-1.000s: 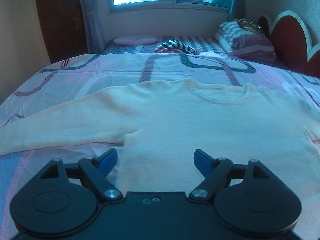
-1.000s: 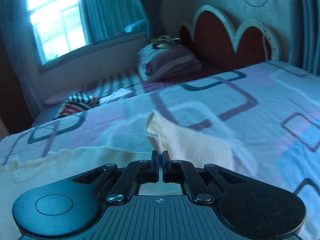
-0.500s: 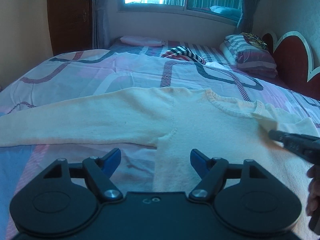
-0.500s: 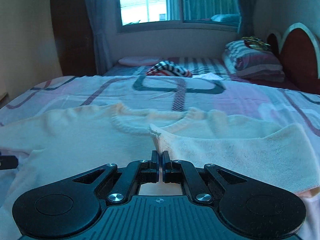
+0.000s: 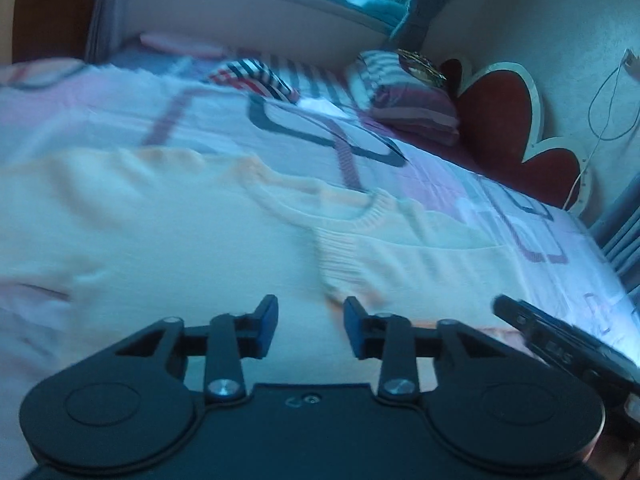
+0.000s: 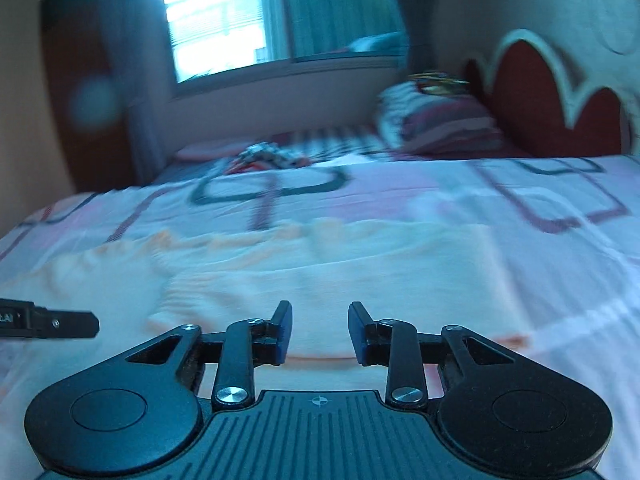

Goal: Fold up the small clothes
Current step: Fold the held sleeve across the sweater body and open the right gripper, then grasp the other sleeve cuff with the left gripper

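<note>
Sweater [image 5: 168, 248] lies flat on the bed [image 5: 224, 120] — its right sleeve [image 5: 400, 264] folded across the chest. Left tool [image 5: 311, 326] and right tool [image 6: 320, 330] hover above it, both released, gripping nothing.

Sweater [image 5: 180, 248] on bed [image 5: 500, 216], pillow [image 5: 408, 100] behind

The left gripper [image 5: 310, 326] hovers low over the cream sweater [image 5: 160, 248], jaws parted, nothing between its blue pads. The right gripper [image 6: 320, 330] hangs beside it over the sweater's folded sleeve, jaws likewise apart and gripping nothing.
</note>
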